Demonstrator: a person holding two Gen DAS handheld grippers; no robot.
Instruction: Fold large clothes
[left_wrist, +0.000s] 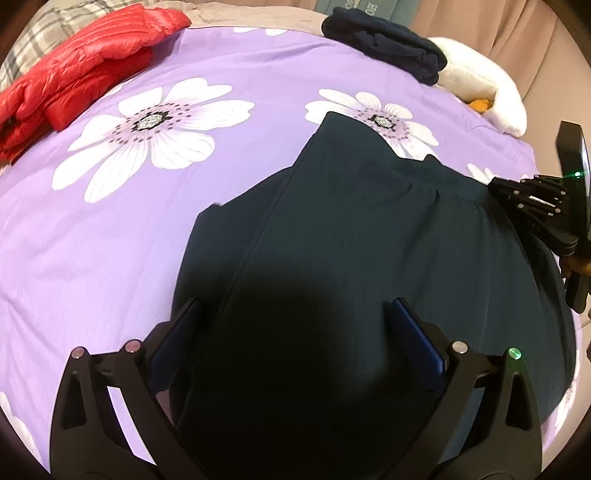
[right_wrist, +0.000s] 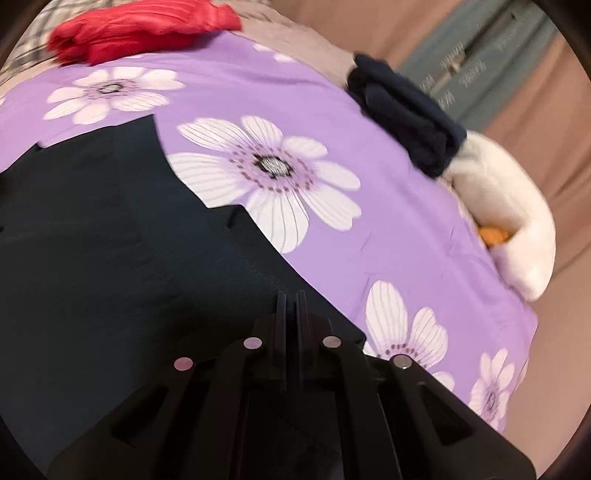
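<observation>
Both grippers work over a dark teal garment (left_wrist: 369, 229) that lies spread on a bed. On the left gripper (left_wrist: 295, 306) the two blue-padded fingers (left_wrist: 417, 343) stand wide apart, hovering above the near part of the cloth with nothing between them. On the right gripper (right_wrist: 291, 299) the fingers are pressed close together at the garment's right edge; whether a fold of cloth is caught between them cannot be told, as that view is blurred. In the left wrist view the right gripper (left_wrist: 498, 186) shows at the far right, its tip at the garment's edge.

The dark teal garment (right_wrist: 110, 240) lies flat on a purple bedspread (left_wrist: 110, 221) printed with large white flowers, one narrow end reaching toward a flower near the middle of the bed. At the far left of the bed lies a red puffer jacket (left_wrist: 74, 74), partly folded. At the far right edge sits a folded navy garment (left_wrist: 388, 44), and just beside it a white plush item (left_wrist: 476, 92) with an orange part showing. Beyond the bed hang beige curtains (right_wrist: 535, 147).
</observation>
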